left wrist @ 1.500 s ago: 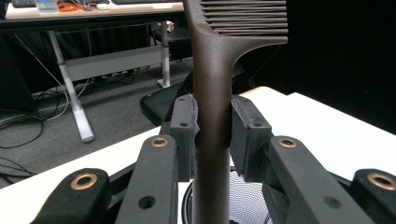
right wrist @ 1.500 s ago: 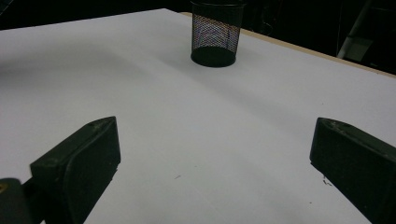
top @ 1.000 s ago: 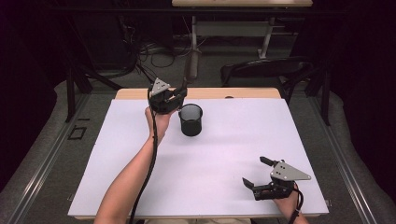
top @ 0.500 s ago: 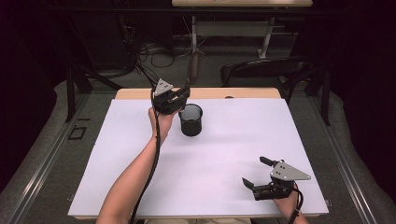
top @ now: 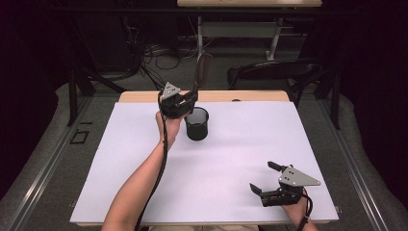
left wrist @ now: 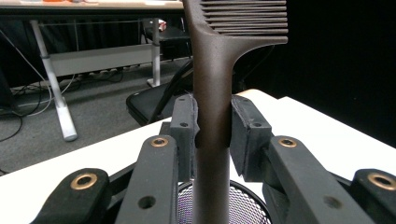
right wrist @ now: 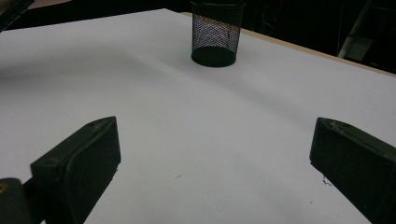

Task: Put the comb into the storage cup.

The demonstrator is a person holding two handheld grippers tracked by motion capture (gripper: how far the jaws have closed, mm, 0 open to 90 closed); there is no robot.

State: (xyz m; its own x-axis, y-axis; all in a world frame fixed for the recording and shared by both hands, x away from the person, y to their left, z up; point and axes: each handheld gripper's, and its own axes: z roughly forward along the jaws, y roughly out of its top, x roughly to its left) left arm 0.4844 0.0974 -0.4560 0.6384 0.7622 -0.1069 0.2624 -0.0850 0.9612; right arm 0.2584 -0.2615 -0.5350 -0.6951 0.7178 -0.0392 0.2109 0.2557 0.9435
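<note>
While the left gripper [top: 191, 98] hangs just above and left of centre in the high view, its 2 jaws are clamped on the handle of a dark comb [top: 202, 72], which stands nearly upright with its toothed end uppermost. In the left gripper view the comb [left wrist: 212, 116] runs straight up the middle of the frame, both pads [left wrist: 186, 126] pressed against its handle, teeth spreading toward the upper right corner. Directly below the handle, at the bottom centre of that view, sits the rim of a black mesh cup [left wrist: 245, 203]. In the high view the cup [top: 197, 124] stands upright on the white table [top: 120, 183], just right of the left hand [top: 168, 125] and slightly above the frame's middle; whether the comb's lower end reaches inside it I cannot tell. A cable trails down along the left forearm toward the bottom edge.

Further right, in the lower right of the high view, the right gripper [top: 264, 177] lies low over the table near its front edge, well apart from the cup, with its 2 jaws spread wide and nothing between them. In the right gripper view the 2 jaws sit at the lower left and lower right corners with bare table between, and the cup [right wrist: 215, 35] stands at the top centre.
</note>
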